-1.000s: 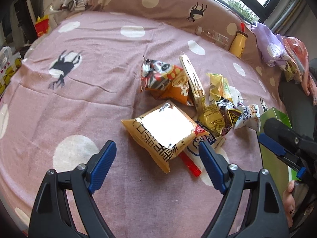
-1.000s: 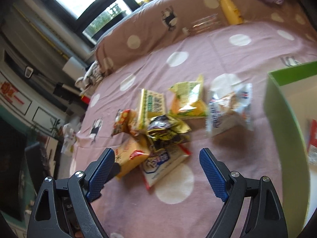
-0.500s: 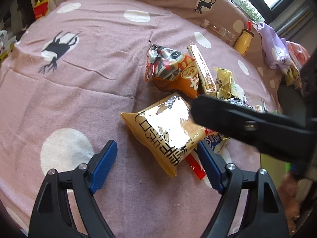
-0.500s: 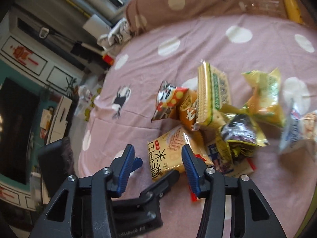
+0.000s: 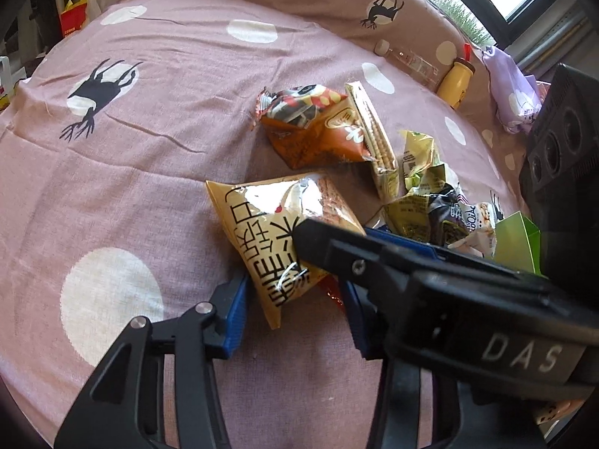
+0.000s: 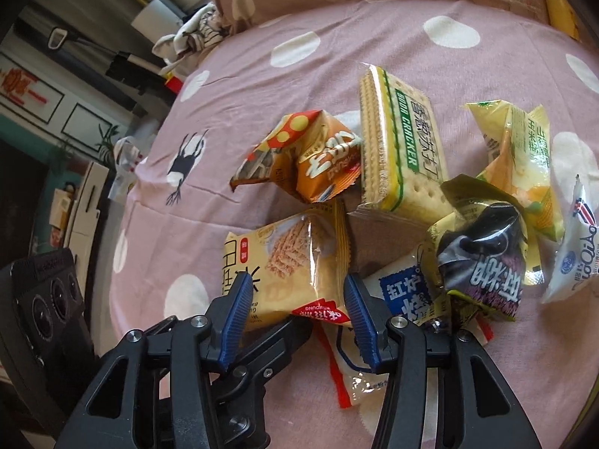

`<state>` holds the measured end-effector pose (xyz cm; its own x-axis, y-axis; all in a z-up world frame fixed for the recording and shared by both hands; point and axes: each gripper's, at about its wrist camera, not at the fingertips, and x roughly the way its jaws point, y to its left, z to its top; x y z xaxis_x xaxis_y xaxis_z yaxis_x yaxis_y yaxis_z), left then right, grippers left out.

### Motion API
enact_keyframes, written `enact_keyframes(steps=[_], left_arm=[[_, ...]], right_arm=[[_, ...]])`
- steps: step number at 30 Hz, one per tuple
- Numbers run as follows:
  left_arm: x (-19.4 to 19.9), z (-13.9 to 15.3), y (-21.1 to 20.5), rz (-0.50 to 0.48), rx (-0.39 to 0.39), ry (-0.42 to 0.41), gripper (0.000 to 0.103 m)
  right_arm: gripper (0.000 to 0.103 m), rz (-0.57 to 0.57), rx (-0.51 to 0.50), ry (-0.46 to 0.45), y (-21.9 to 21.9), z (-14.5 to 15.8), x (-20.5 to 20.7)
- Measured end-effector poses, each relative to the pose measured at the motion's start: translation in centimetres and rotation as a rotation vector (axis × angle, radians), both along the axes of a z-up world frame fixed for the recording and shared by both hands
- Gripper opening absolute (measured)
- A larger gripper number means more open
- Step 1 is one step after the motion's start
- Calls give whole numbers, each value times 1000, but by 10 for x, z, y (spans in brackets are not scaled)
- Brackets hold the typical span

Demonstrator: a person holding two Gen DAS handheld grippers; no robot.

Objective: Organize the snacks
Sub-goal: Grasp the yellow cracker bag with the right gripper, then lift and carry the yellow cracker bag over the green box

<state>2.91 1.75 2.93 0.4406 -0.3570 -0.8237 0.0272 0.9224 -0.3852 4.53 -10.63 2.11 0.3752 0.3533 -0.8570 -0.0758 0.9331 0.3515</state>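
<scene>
The yellow rice-cracker packet (image 5: 284, 239) lies on the pink spotted bedspread (image 5: 149, 149) at the near-left edge of the snack pile, tilted, its long axis running from a near corner up toward the far right in the left wrist view. The left gripper (image 5: 292, 307) has just been closing: its blue fingers (image 5: 234, 314) now sit against the packet's near corner, one on each side, pinching it. The right gripper (image 6: 295, 310) has narrowed too and straddles the same packet (image 6: 295, 262) from the other side; in the right wrist view its fingers (image 6: 357, 310) flank the packet's near end, apparently touching the wrapper, though whether they press firmly I cannot tell.

Just beyond the packet lies an orange snack bag (image 6: 310, 157), crumpled, and to its right a soda cracker pack (image 6: 400, 149) stands on its long edge, its length running near to far. Further right are a yellow corn snack bag (image 6: 520, 164), a black crumpled packet (image 6: 483, 262) and a white packet (image 6: 572, 258). A blue-and-white packet (image 6: 400, 288) lies flat under the right finger. A green box (image 5: 518, 239) edge shows at the right in the left wrist view, near the pile.
</scene>
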Motion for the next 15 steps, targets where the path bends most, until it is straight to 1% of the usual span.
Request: enact_keyframes(steps=[4,11,15], left_arm=[[-6,8,-2,-19,-9,-32,45],[-22,32,-15,-79,-9,-165,45],[-28,42,-24,-110,-27,-221,45]], right_arm=[[54,-12,-12,-39,2,9,-12],[54,-64,-36,-164,-5,38,-40],[54,-106,-51,-230,-12,53,-58]])
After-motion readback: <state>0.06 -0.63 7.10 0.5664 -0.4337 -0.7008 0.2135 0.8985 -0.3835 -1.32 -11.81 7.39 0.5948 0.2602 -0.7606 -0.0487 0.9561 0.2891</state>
